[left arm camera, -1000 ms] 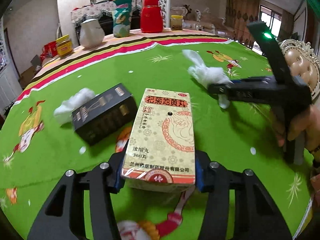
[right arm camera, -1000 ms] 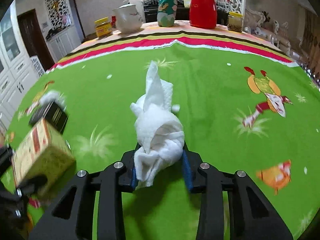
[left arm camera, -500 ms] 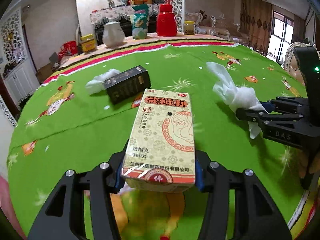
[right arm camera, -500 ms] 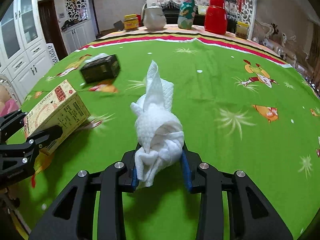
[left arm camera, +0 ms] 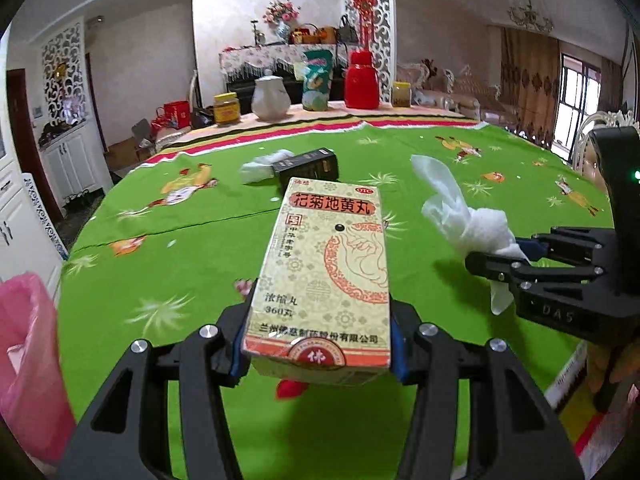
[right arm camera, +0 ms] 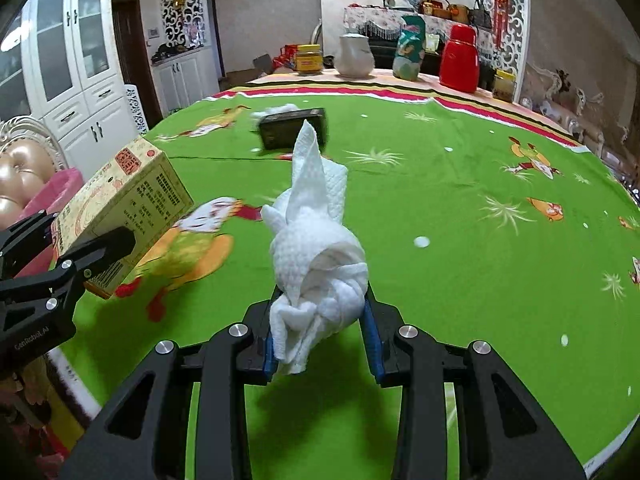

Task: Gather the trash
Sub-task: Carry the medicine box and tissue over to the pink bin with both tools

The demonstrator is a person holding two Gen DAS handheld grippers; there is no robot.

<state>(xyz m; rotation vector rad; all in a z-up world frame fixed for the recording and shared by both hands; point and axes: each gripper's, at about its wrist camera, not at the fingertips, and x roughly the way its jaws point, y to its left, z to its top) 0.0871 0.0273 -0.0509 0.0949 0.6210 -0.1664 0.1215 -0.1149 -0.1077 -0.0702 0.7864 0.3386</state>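
The left gripper [left arm camera: 320,344] pinches a yellow medicine box [left arm camera: 326,276]; the right gripper [right arm camera: 322,332] pinches a crumpled tissue [right arm camera: 316,256] (both lifted above the green tablecloth [right arm camera: 460,208]). 1 black box [right arm camera: 292,133] lies ahead.

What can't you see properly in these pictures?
- Pink bag: left wrist view, cut off by the picture edge; its inside is hidden.
- Tissue behind the black box: right wrist view, mostly hidden and blurred.
- Yellow box bottom: hidden in both views.

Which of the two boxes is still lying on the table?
The black box, far across the green table beside a crumpled tissue. The yellow medicine box is held up in the left gripper.
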